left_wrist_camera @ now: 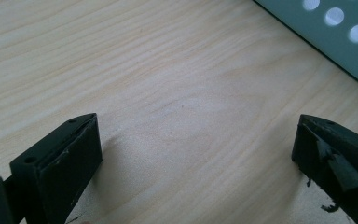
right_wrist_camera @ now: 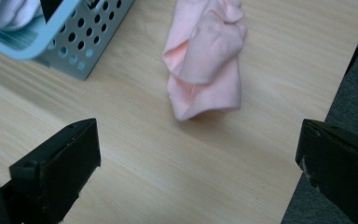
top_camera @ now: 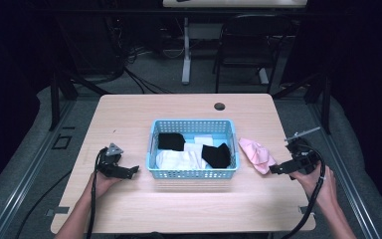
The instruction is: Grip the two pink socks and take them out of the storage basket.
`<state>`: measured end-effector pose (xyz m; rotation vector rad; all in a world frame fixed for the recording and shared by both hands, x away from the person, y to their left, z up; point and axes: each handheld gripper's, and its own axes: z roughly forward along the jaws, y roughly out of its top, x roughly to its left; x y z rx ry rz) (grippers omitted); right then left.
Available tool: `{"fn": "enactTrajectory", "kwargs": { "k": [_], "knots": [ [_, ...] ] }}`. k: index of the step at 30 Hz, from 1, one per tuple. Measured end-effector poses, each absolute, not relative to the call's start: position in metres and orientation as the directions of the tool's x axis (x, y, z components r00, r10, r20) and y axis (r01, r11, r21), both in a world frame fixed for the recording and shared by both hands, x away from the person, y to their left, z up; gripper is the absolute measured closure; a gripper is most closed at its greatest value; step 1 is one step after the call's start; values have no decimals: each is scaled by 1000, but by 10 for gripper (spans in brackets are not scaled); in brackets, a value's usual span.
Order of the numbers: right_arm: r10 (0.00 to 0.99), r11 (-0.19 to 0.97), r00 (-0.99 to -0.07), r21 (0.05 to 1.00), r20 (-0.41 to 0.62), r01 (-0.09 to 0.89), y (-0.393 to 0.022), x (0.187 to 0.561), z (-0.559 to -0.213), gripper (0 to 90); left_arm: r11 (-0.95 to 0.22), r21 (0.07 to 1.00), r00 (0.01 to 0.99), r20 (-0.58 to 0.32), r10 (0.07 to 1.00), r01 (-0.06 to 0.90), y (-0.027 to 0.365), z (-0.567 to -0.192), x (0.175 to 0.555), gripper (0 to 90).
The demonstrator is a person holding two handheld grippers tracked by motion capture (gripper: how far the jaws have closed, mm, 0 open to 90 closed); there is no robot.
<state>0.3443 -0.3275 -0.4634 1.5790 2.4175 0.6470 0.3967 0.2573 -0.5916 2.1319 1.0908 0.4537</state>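
Near the surface's right edge, the right tool [top_camera: 280,169], jaws wide apart and empty, points at the crumpled pink cloth roll [right_wrist_camera: 206,56] lying just ahead of it, long axis running away toward the perforated light-blue plastic basket [top_camera: 193,174]. The left tool [top_camera: 129,171], also spread and empty, sits well apart beyond the basket's left wall.

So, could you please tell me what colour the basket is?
Light blue basket, clearest in the high view.
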Motion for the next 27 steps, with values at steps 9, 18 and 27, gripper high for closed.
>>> {"fn": "enactTrajectory", "kwargs": {
  "k": [9,18,27],
  "knots": [
    [913,337,-399,394,83,855,-341,320,-498,0,-406,717,584,-2,812,567,257,-592,396,13],
    [918,352,-388,279,82,893,-344,324,-526,0,-408,716,585,0,811,567,257,-592,396,13],
    [924,353,-377,228,67,907,-348,325,-539,0,-408,716,585,0,811,566,257,-592,396,13]
  ]
}}
